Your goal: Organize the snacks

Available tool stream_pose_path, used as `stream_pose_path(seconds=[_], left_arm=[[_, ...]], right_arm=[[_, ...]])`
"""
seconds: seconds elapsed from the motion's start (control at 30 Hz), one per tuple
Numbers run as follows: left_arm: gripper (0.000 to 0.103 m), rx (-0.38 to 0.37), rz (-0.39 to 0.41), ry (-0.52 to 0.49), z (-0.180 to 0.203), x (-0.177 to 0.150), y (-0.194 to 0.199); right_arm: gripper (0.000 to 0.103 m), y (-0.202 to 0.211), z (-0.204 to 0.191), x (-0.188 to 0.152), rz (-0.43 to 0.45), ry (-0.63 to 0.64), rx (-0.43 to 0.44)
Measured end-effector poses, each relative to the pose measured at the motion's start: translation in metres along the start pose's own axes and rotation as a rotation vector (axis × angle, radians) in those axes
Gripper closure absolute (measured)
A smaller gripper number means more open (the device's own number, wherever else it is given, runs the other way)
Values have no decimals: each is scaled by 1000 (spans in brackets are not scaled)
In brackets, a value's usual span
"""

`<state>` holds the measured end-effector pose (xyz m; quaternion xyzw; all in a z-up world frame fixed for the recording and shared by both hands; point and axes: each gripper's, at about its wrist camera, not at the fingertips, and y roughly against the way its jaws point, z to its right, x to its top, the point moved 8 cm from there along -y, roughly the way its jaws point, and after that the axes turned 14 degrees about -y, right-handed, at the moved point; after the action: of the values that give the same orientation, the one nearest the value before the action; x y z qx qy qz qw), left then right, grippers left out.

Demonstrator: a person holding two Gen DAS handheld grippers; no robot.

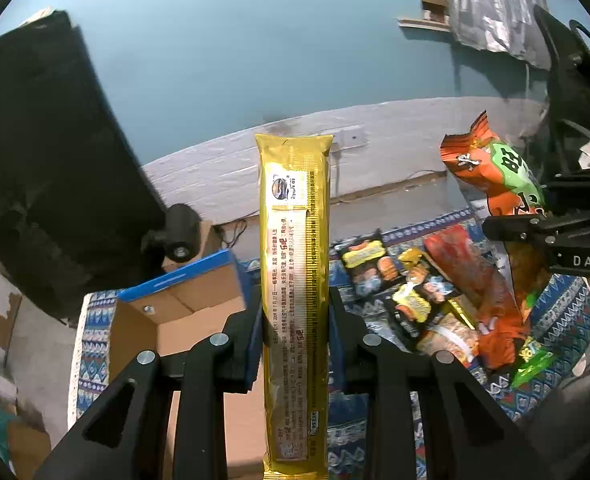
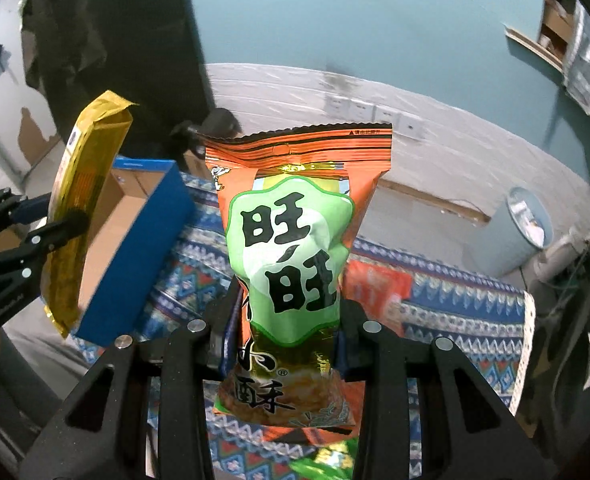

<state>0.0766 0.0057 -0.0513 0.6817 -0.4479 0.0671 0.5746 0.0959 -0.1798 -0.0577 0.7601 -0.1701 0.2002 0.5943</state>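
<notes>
The left tool [image 1: 295,320] is clamped on a long, narrow gold foil biscuit packet [image 1: 295,280], whose long axis runs forward past the fingertips. Just left of it and below lies the open blue-rimmed cardboard box [image 1: 191,304], nearer this tool. The right tool [image 2: 291,332] is clamped on an orange-and-green puffed snack bag [image 2: 295,248], right of the box, over the patterned desk cloth [image 2: 455,320].

Glossy foil pkts [image 1: 295,292] – matt cardboard box [image 1: 183,320]
</notes>
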Motion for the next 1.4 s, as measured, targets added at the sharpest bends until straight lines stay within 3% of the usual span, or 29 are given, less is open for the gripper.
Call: stream_pose_path(seconds=[0.43, 0.9, 1.4], left_arm=[[74, 46, -86, 72, -63, -53, -18], [74, 92, -154, 163, -123, -106, -32], [73, 90, -204, 235, -148, -135, -41]], right_arm=[[68, -30, -93, 18, -36, 86, 85], [68, -84, -190, 13, -134, 169, 151], [66, -125, -256, 3, -232, 184, 194]])
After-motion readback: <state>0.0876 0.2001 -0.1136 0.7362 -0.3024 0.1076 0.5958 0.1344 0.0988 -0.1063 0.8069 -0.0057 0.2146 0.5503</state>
